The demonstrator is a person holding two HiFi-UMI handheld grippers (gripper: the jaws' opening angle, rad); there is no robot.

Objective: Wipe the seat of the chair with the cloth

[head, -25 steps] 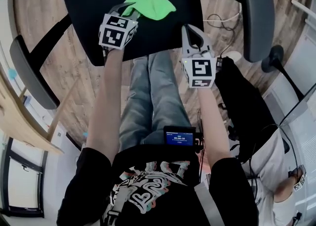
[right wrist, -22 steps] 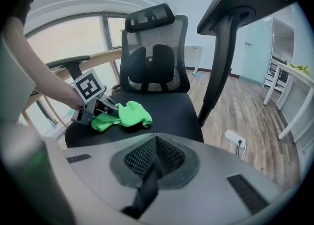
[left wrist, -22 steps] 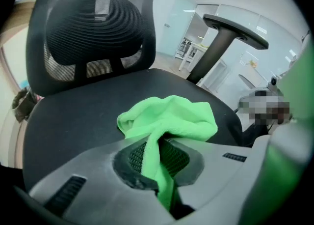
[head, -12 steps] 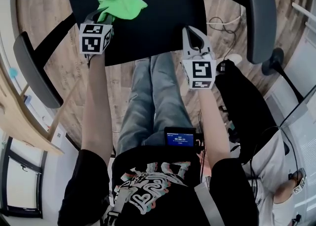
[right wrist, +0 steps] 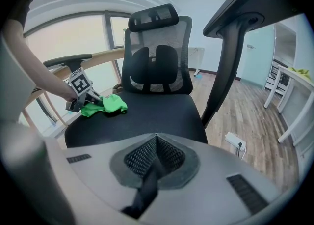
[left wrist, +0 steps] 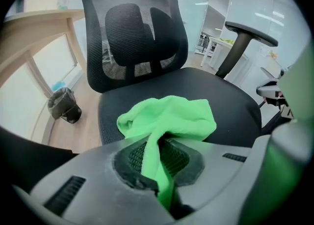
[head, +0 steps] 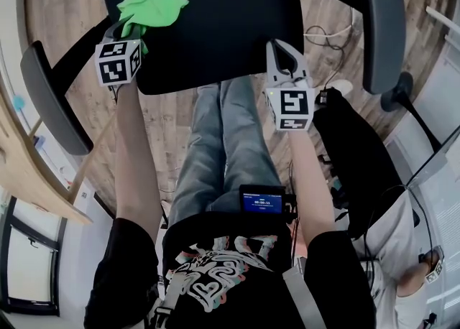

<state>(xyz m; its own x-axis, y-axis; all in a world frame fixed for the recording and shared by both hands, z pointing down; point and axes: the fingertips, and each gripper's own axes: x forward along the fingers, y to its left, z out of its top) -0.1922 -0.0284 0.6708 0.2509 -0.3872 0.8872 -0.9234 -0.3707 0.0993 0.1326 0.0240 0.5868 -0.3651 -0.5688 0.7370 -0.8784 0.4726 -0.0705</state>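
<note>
The black chair seat (head: 215,19) fills the top of the head view. A bright green cloth (head: 151,8) lies bunched on its left part, close to the left edge. My left gripper (head: 129,31) is shut on the near end of the cloth. In the left gripper view the cloth (left wrist: 167,118) runs from the seat (left wrist: 230,101) down between the closed jaws of the left gripper (left wrist: 159,170). My right gripper (head: 279,51) hovers at the seat's front right edge, shut and empty. From the right gripper view, the cloth (right wrist: 105,105) and left gripper (right wrist: 78,98) sit at the seat's (right wrist: 147,113) far left.
Grey armrests stand on both sides, the left armrest (head: 47,105) and the right armrest (head: 381,19). The mesh backrest (left wrist: 132,32) rises behind the seat. A dark bin (left wrist: 64,106) stands on the wooden floor. A power strip (right wrist: 234,140) and a black bag (head: 356,155) lie to the right.
My left gripper has dragged the green cloth leftward across the seat, from near the middle to the left edge. The right gripper has stayed put.
</note>
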